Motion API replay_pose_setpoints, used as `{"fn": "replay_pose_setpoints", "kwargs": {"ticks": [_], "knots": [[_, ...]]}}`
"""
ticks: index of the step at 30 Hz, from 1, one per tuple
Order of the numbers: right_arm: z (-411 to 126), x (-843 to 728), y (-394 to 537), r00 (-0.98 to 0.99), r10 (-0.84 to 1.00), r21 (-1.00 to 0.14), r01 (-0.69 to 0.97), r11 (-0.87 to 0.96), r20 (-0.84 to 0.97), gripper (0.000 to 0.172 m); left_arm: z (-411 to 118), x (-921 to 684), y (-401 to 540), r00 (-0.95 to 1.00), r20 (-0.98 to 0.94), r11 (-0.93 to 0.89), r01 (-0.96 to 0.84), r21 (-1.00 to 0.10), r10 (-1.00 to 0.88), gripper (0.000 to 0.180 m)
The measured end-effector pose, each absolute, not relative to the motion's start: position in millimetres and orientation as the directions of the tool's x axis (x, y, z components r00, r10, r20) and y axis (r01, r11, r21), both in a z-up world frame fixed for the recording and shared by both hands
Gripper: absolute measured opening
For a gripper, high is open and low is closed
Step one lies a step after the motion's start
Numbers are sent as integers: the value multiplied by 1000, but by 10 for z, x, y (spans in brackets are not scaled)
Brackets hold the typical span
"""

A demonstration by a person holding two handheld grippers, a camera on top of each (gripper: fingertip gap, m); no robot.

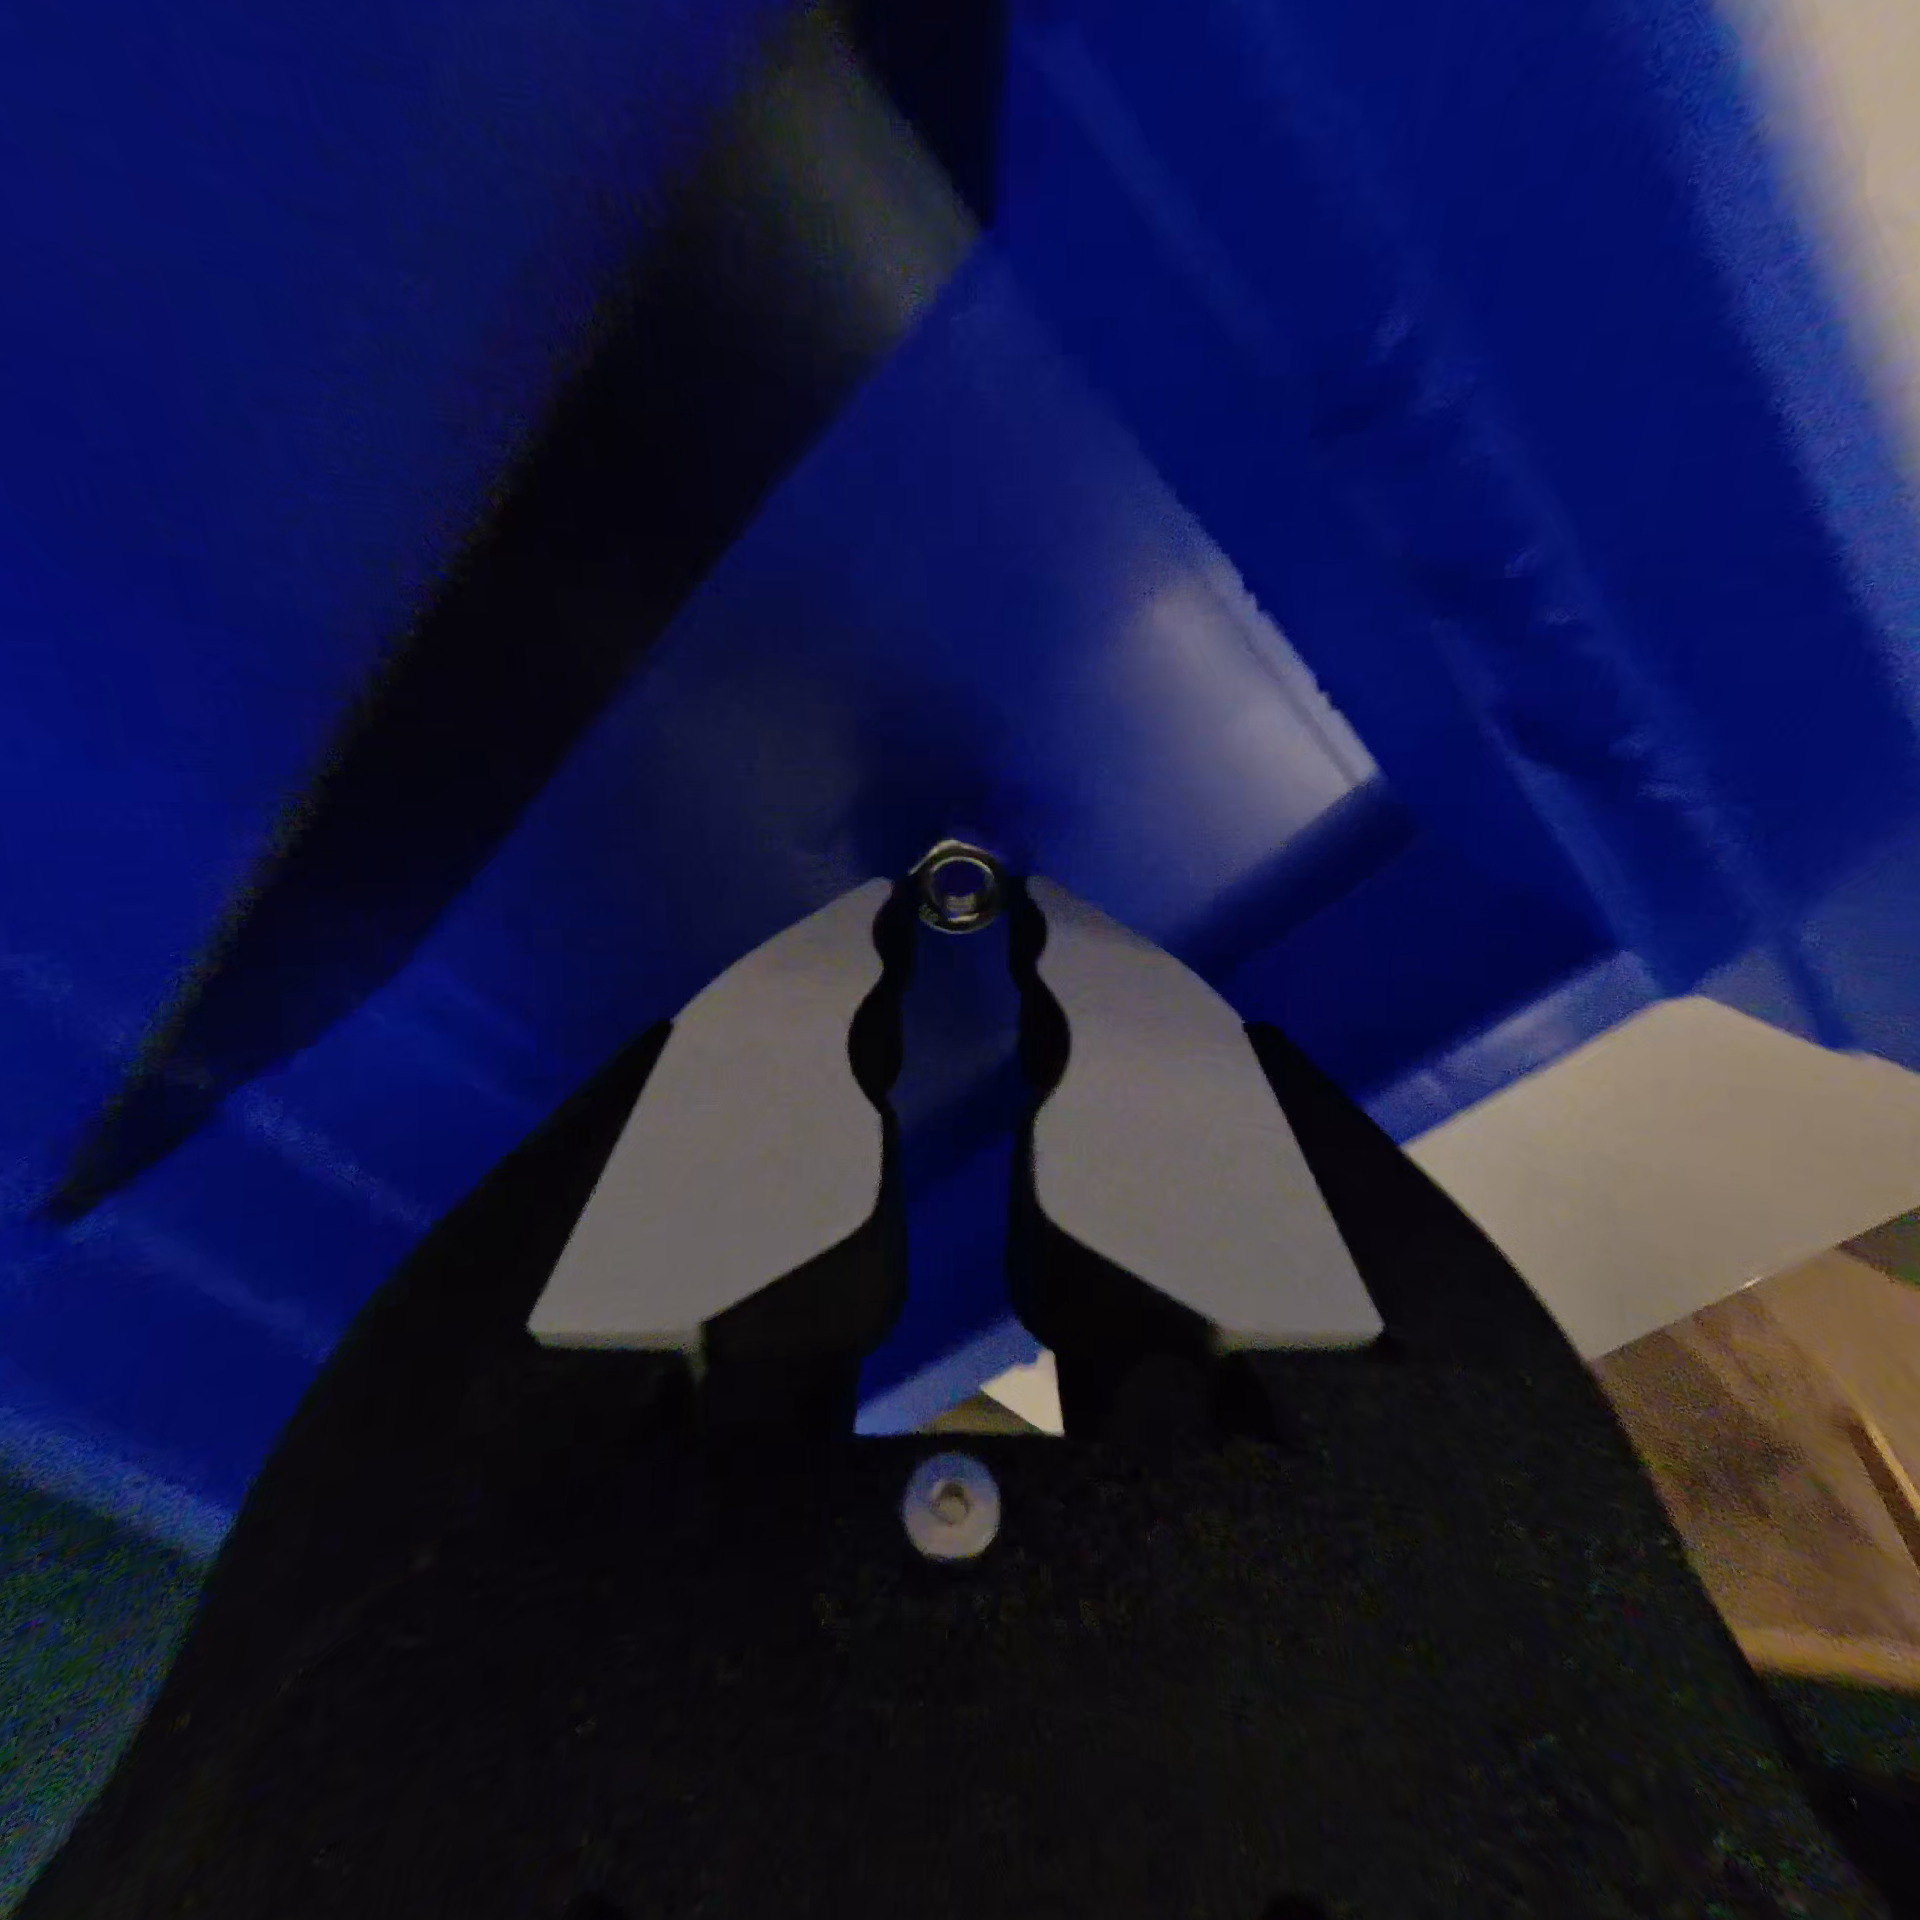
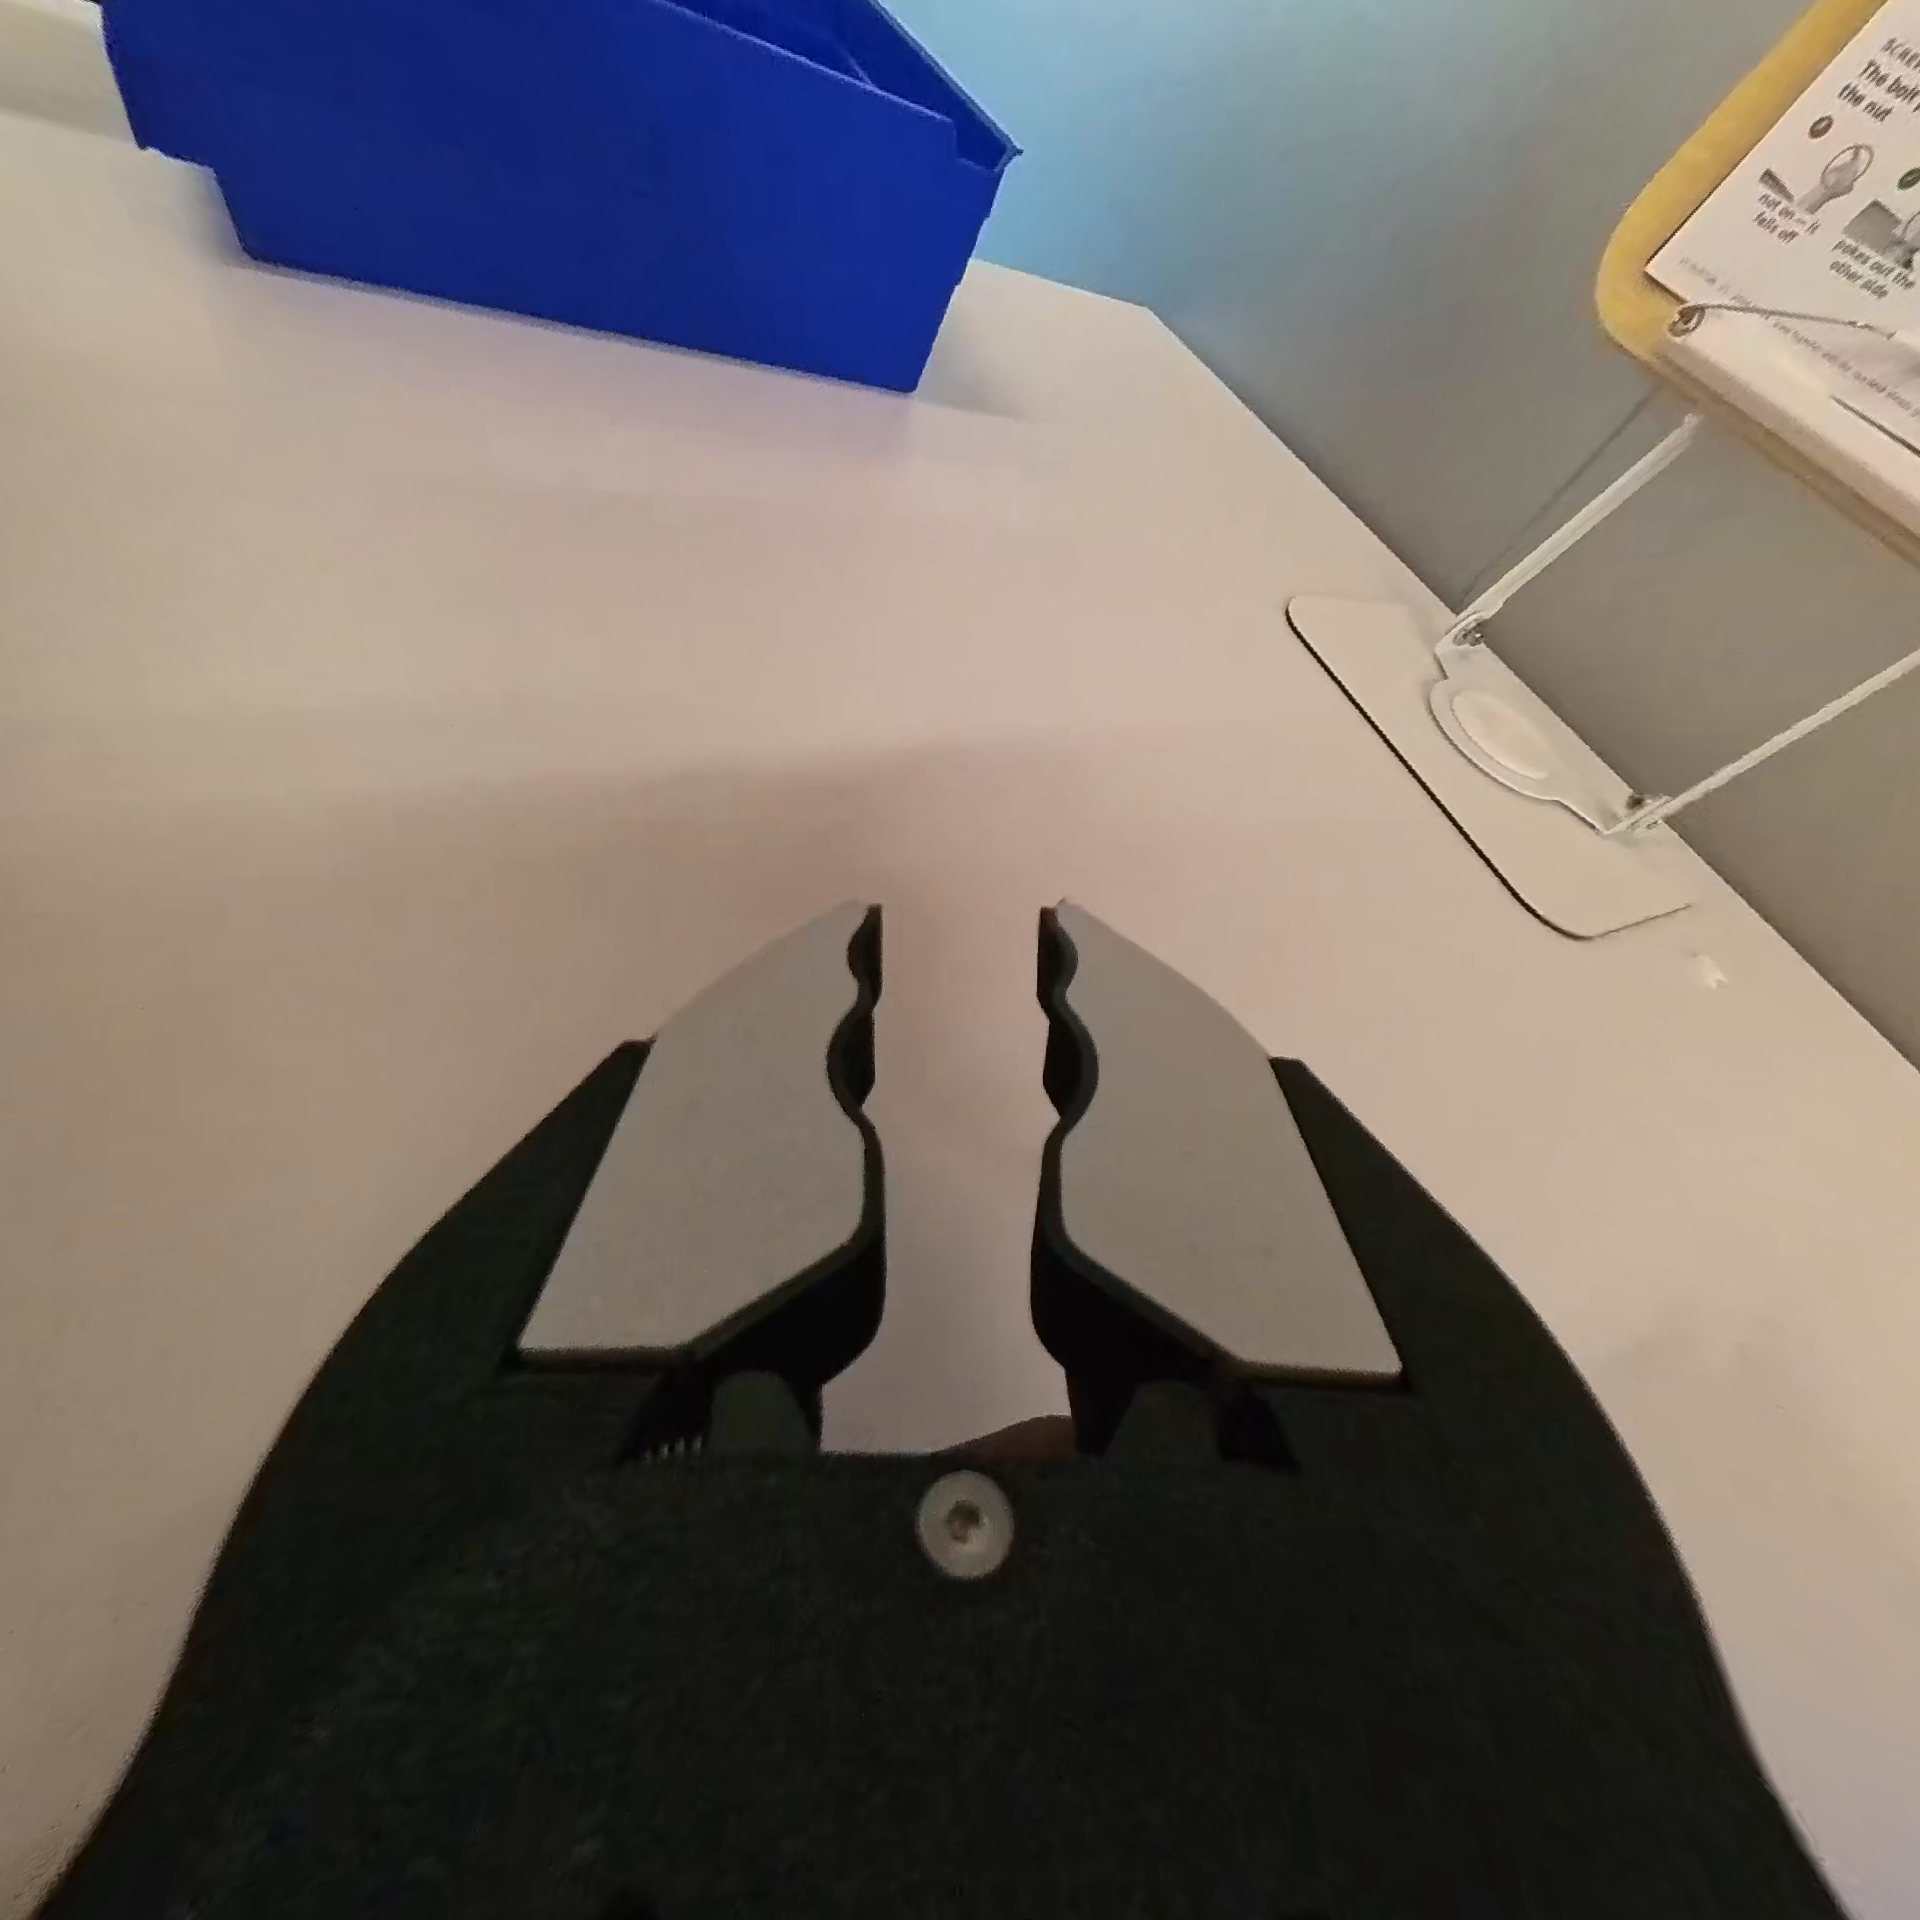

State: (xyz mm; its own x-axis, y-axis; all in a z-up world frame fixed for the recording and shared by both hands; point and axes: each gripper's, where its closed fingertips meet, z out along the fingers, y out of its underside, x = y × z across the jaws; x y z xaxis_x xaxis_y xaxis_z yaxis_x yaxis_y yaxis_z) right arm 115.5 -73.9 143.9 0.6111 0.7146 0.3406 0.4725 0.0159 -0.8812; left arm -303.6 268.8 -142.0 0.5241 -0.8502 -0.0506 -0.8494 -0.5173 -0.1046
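The left hand-held gripper (image 1: 954, 902) pinches a small metal nut (image 1: 953, 900) at its fingertips inside the blue bin (image 1: 1351, 468). The right hand-held gripper (image 2: 958, 914) hangs part open and bare above the white table (image 2: 520, 675), well apart from the bin (image 2: 540, 166).

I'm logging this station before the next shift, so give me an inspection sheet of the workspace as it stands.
Surface: white table, bare around the right hand-held gripper.
Job's things: small metal nut; blue bin at the table's far left.
Clutter: nothing seen.
Grippers: left hand-held gripper inside the blue bin, tips closed on the nut; right hand-held gripper open, nothing between its fingers, above the table.
Cables: nothing seen.
Surroundings: grey wall; printed sheet on a yellow-edged board on a white wire stand.
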Motion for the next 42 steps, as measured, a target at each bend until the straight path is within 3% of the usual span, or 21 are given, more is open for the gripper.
{"fn": "replay_pose_setpoints", "kwargs": {"ticks": [1,4,6,12,19,23,25,28,33,35,37,39,42], "knots": [[1446,1165,-740,616,713,-887,462,16,334,28,-1202,-2973,2730,533,-84,-513,-839,-179,-842,17],[1447,1174,-718,636,709,-905,426,7,305,26,-500,-2413,2652,456,-149,-368,-838,-403,-877,17],[1429,1170,-695,637,709,-906,423,4,301,26,-333,-1854,2421,315,-142,-220,-862,-458,-938,17],[1352,1208,-711,617,690,-870,492,36,378,25,-1231,-992,1953,5,-49,8,-960,-278,-999,17],[1334,1268,-727,621,680,-865,500,40,391,24,-1722,-975,1930,-5,-13,7,-986,-168,-1000,17],[1340,1268,-711,619,674,-861,506,52,405,23,-1733,-956,1883,31,11,-32,-979,-202,-999,29],[1342,1274,-706,619,666,-858,511,60,415,23,-1638,-947,1882,54,22,-58,-967,-248,-998,37],[1359,1296,-672,630,650,-858,510,67,425,23,-1118,-938,2012,116,35,-120,-896,-429,-993,38],[1392,1352,-599,656,612,-858,509,74,442,22,-169,-1564,2693,265,-125,-144,-795,-589,-956,38],[1404,1371,-564,663,594,-854,515,81,456,22,-101,-1975,3082,289,-243,-125,-842,-525,-926,38],[1402,1388,-532,666,580,-847,525,82,469,22,-254,-2396,3429,219,-328,-81,-919,-386,-919,38],[1396,1405,-503,668,565,-839,538,82,484,22,-540,-2707,3636,71,-315,10,-969,-248,-946,38],[1356,1427,-462,663,551,-819,570,67,507,21,-960,-2914,3821,-46,-183,78,-983,-169,-982,35]]}}
